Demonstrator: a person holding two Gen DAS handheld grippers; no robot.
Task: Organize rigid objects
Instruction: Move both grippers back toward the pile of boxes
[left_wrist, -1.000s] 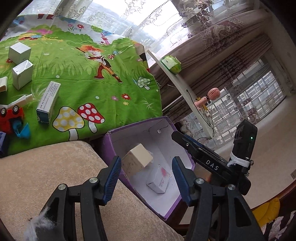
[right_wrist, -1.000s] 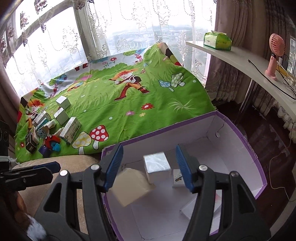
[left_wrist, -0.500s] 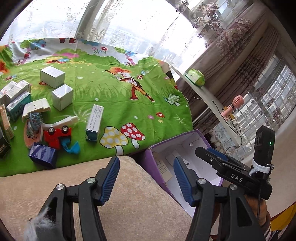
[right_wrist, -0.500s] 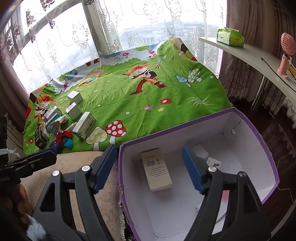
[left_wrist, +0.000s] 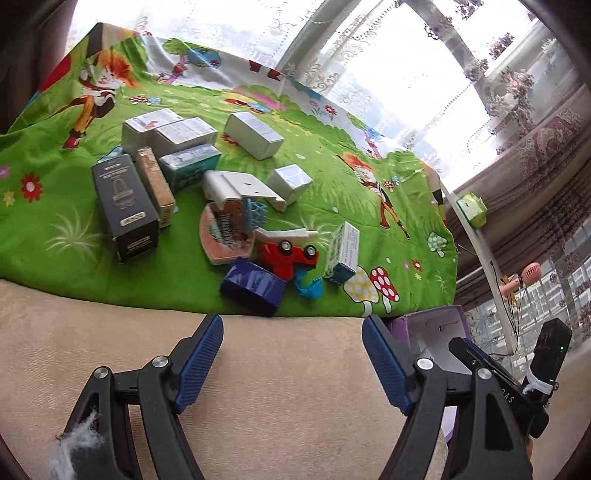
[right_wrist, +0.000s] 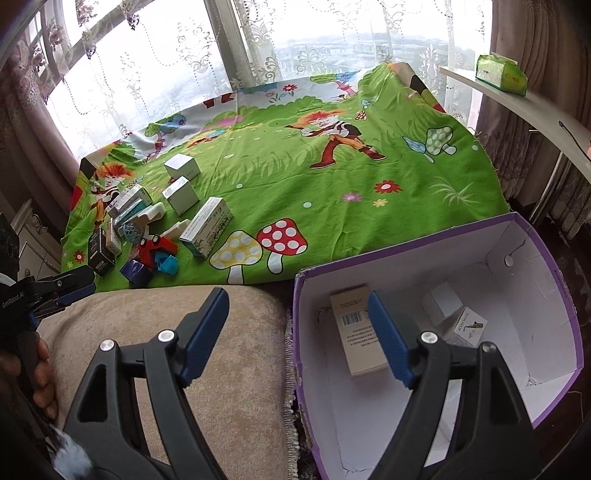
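My left gripper (left_wrist: 292, 328) is open and empty over the beige cushion (left_wrist: 258, 387), facing a pile of rigid objects on the green cartoon cloth (left_wrist: 55, 206): a black box (left_wrist: 125, 206), a dark blue box (left_wrist: 253, 286), a red toy car (left_wrist: 288, 254), a white-green carton (left_wrist: 341, 253) and several white boxes. My right gripper (right_wrist: 297, 302) is open and empty at the near left rim of the purple box (right_wrist: 557, 273). Inside lie a beige barcode box (right_wrist: 356, 328) and two small white boxes (right_wrist: 441, 304). The pile also shows in the right wrist view (right_wrist: 147, 236).
A white shelf (right_wrist: 532, 107) with a green tissue pack (right_wrist: 500, 74) runs along the right, with a pink fan (left_wrist: 524, 277) on it. Curtained windows stand behind the cloth. The left gripper shows at the left edge of the right wrist view (right_wrist: 55, 288).
A beige box fell from my grippers into the purple box and lies flat there. My left gripper swung left from the box to face the pile. My right gripper drew back a little.
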